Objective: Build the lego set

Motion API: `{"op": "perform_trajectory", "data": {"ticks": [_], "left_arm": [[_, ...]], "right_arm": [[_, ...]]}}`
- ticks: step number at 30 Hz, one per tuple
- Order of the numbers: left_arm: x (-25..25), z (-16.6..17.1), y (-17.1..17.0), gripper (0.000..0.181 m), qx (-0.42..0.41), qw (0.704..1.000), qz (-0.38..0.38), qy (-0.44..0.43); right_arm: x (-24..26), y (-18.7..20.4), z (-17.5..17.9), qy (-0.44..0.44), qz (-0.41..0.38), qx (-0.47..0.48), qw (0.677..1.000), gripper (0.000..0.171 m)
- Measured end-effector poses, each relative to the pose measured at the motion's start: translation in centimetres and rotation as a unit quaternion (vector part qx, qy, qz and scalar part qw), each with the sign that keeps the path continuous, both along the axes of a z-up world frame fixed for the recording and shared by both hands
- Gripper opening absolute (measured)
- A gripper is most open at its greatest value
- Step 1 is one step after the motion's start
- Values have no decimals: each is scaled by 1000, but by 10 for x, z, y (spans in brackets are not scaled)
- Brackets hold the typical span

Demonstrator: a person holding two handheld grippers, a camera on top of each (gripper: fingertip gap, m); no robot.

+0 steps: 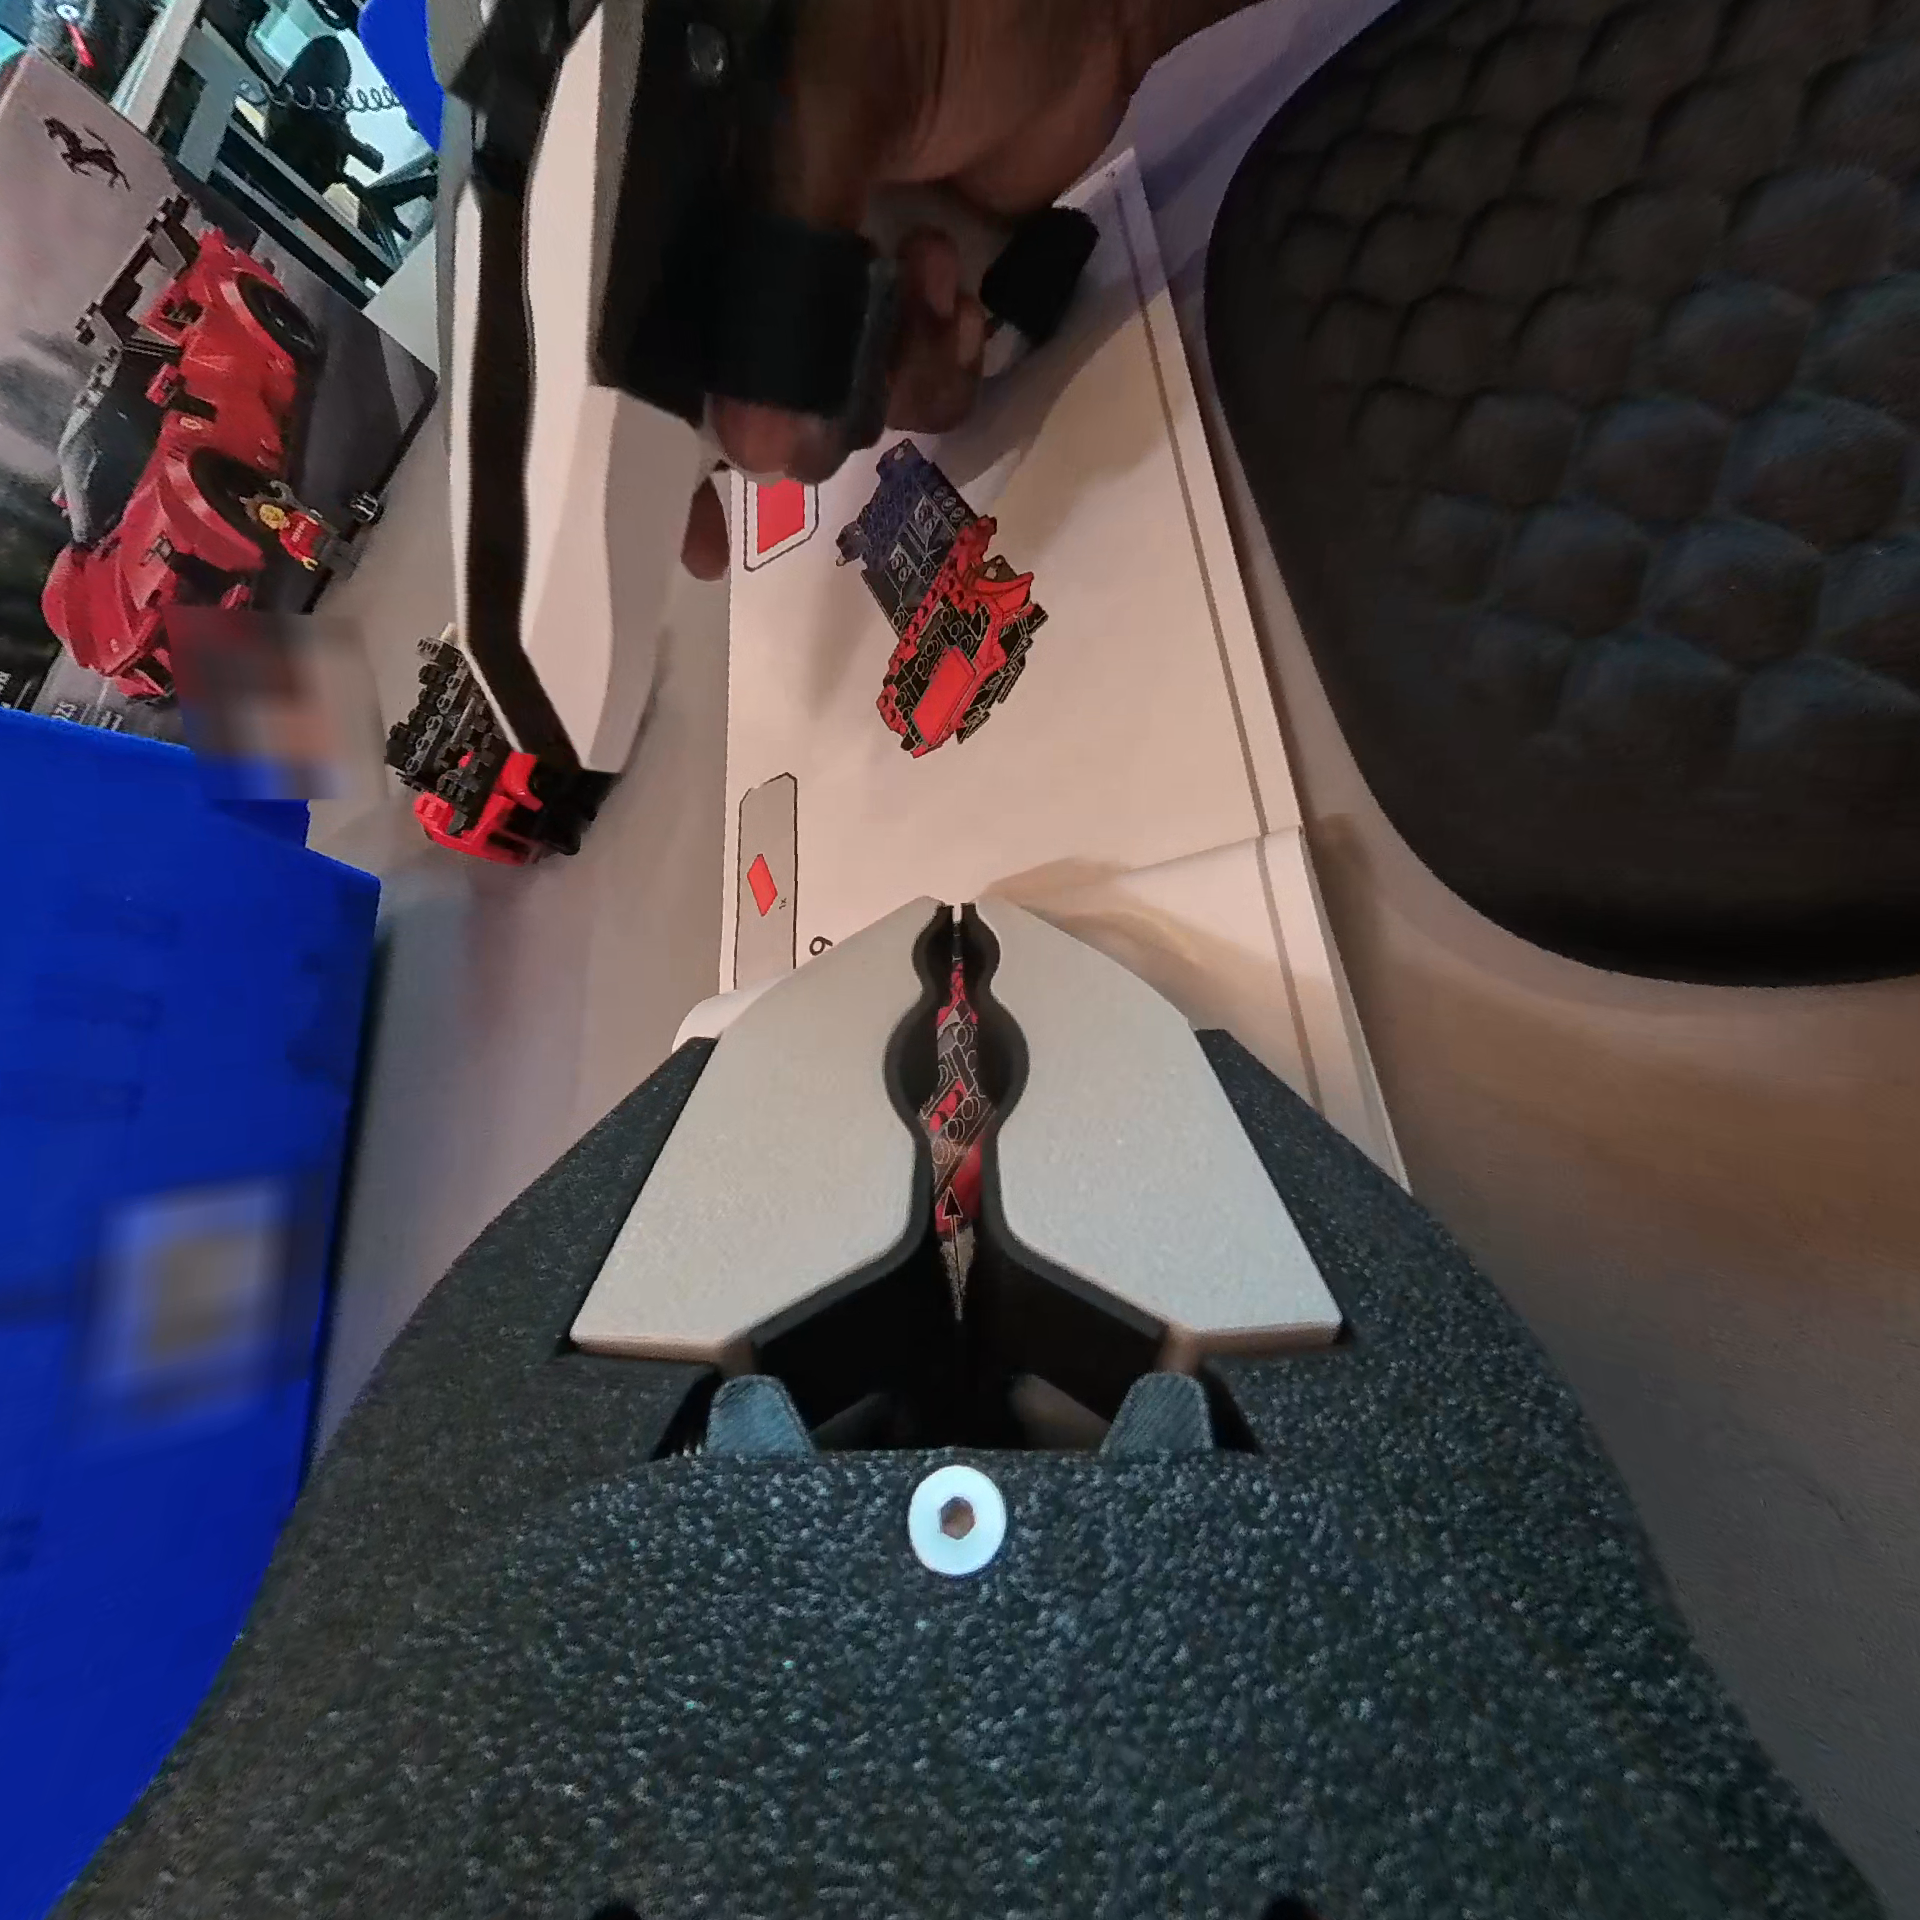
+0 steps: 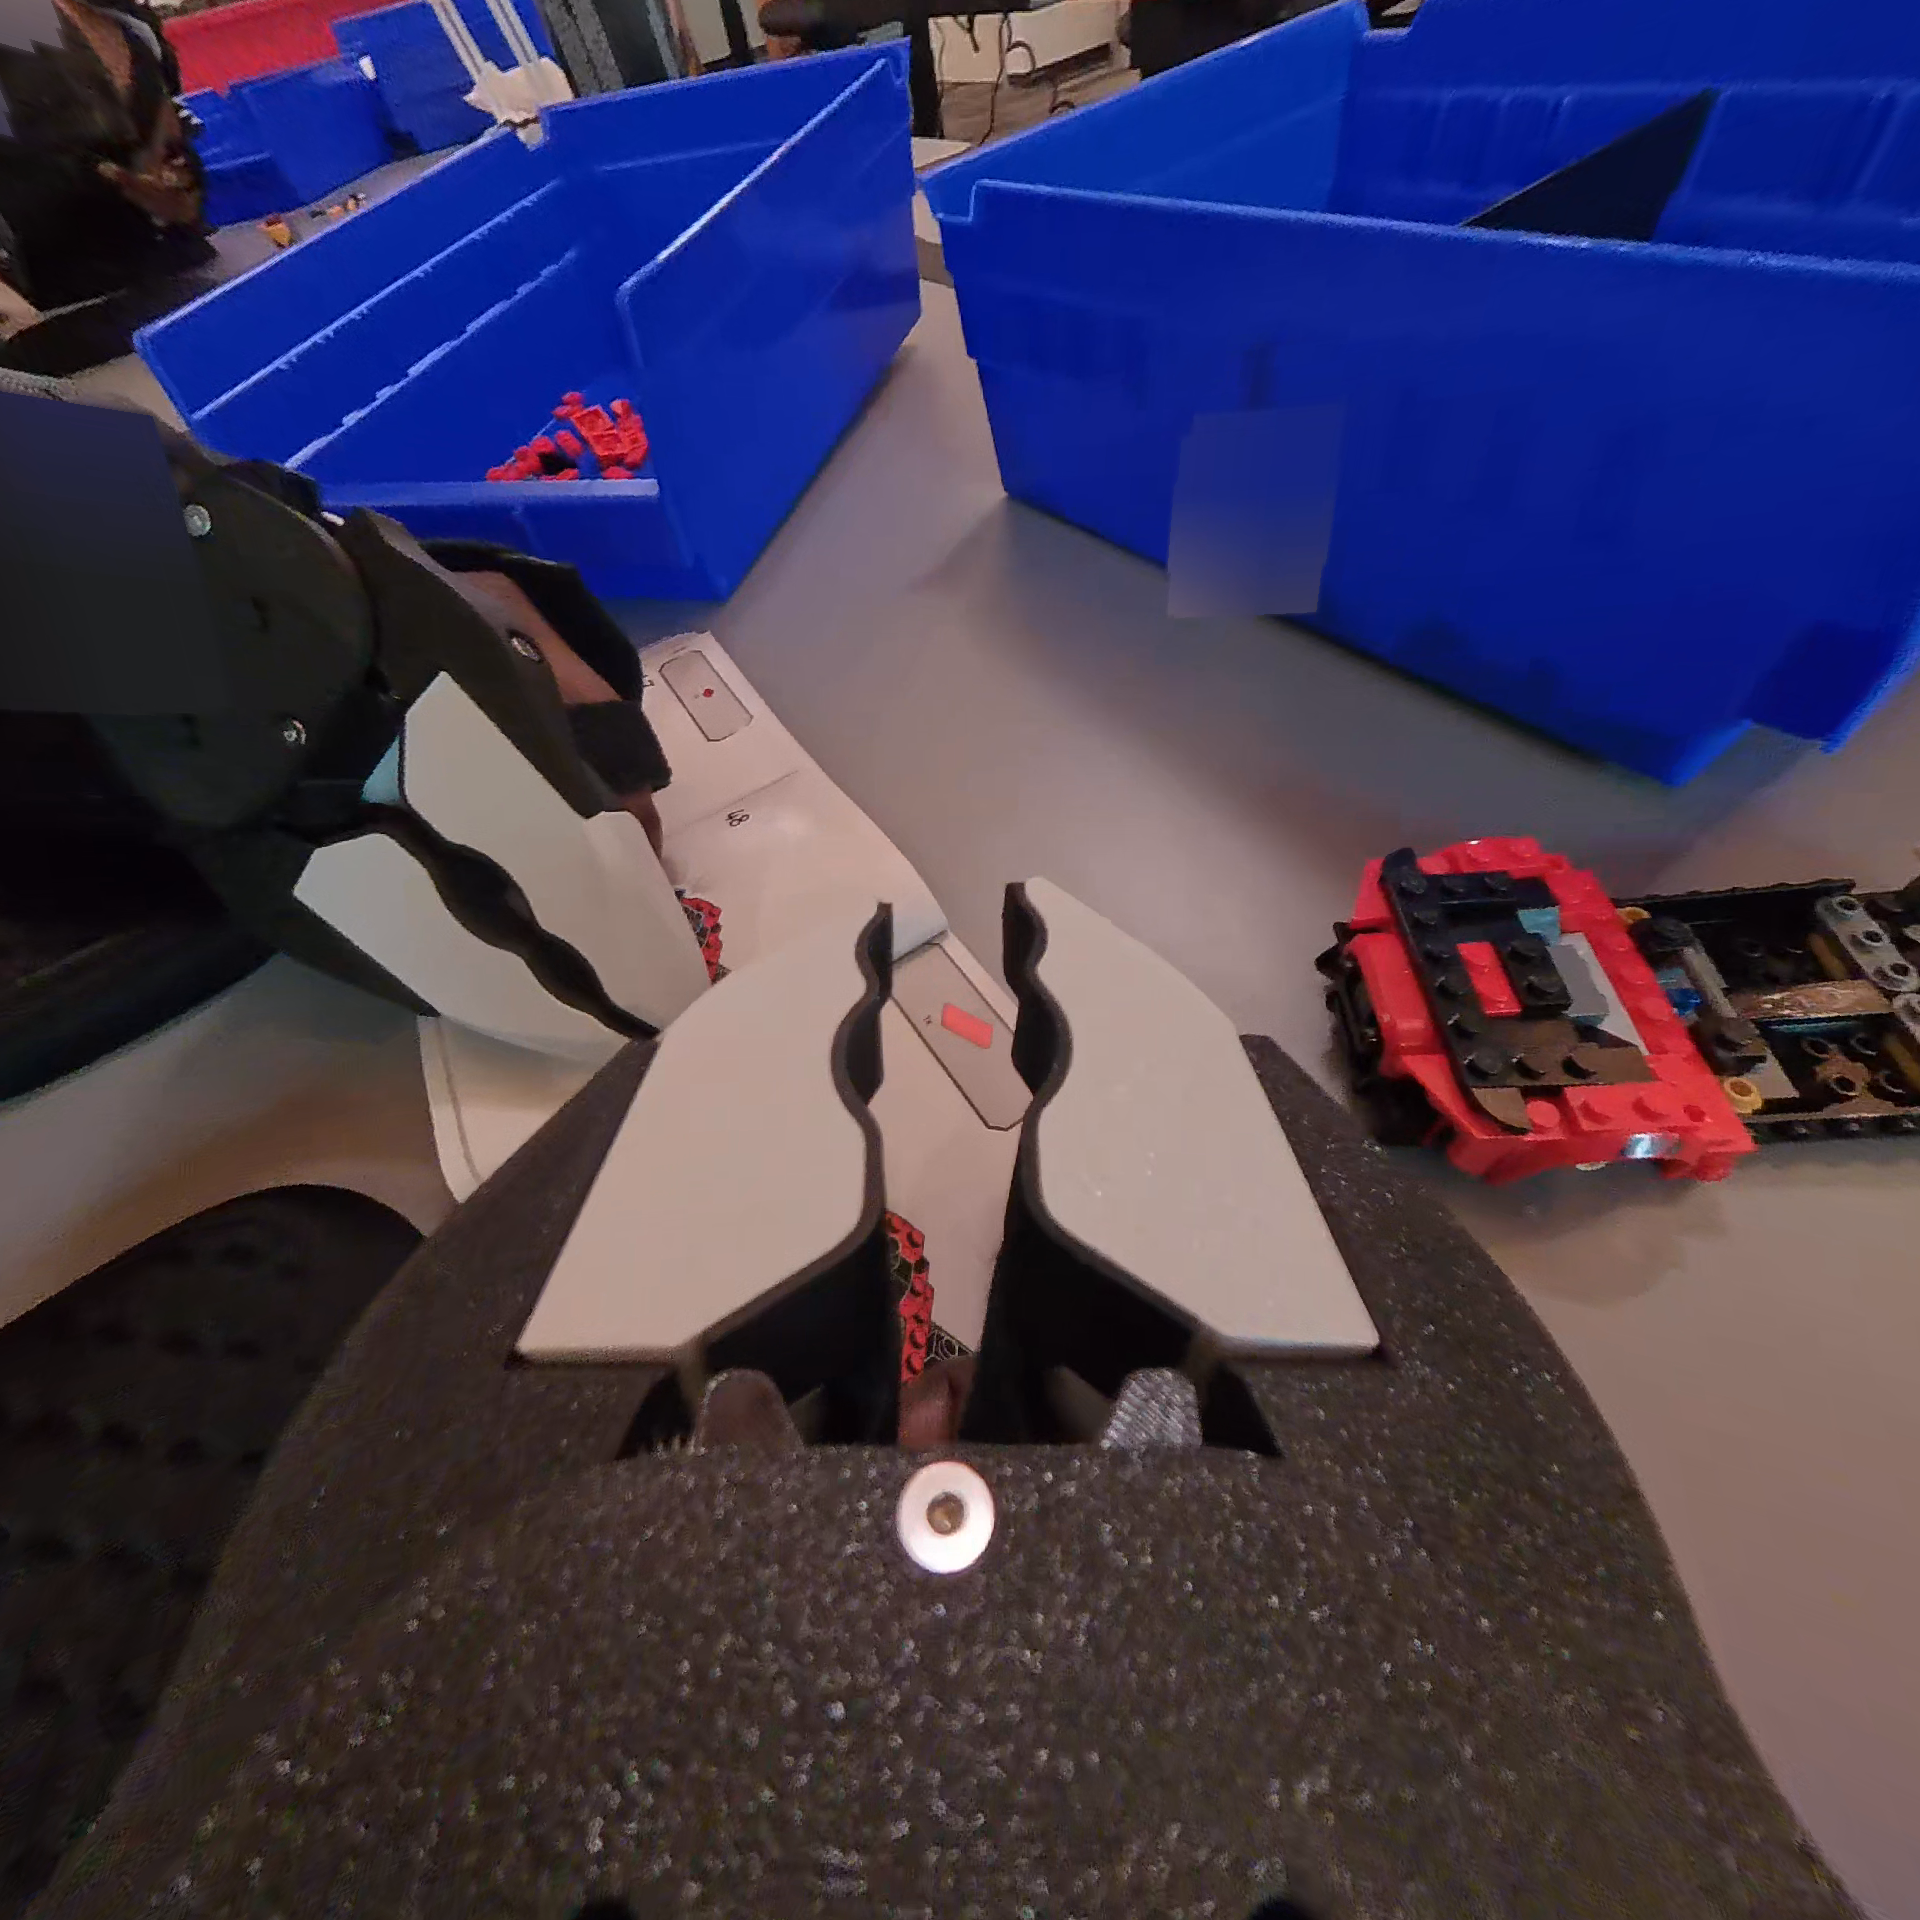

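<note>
The grey table carries two blue bins. An open instruction booklet and a half-built red car lie near them.

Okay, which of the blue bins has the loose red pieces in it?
The left blue bin in the right wrist view: loose red pieces lie in its front compartment. The big right bin shows none from here.

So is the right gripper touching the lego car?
Apart. In the right wrist view the right gripper hangs open over the booklet, with bare table between it and the lego car.
</note>
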State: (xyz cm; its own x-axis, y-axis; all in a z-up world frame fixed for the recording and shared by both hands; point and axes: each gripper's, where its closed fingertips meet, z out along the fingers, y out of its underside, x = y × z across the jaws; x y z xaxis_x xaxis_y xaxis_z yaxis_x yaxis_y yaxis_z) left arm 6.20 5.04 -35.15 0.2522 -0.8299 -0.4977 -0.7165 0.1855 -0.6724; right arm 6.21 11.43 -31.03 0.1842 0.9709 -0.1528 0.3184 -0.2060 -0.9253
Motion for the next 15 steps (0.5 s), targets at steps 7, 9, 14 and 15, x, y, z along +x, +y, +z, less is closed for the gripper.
{"op": "perform_trajectory", "data": {"ticks": [7, 9, 14, 15], "left_arm": [[0, 1, 1, 2, 4, 1000, 2, -1], [0, 1, 1, 2, 4, 1000, 2, -1], [0, 0, 1, 2, 8, 1000, 2, 1], [0, 0, 1, 2, 11, 1000, 2, 1]], "right_arm": [[24, 25, 52, 129, -106, 74, 983, 26], [49, 43, 77, 189, -186, 103, 959, 21], [86, 54, 104, 262, -281, 151, 911, 12], [86, 54, 104, 257, -285, 160, 909, 12]]}}
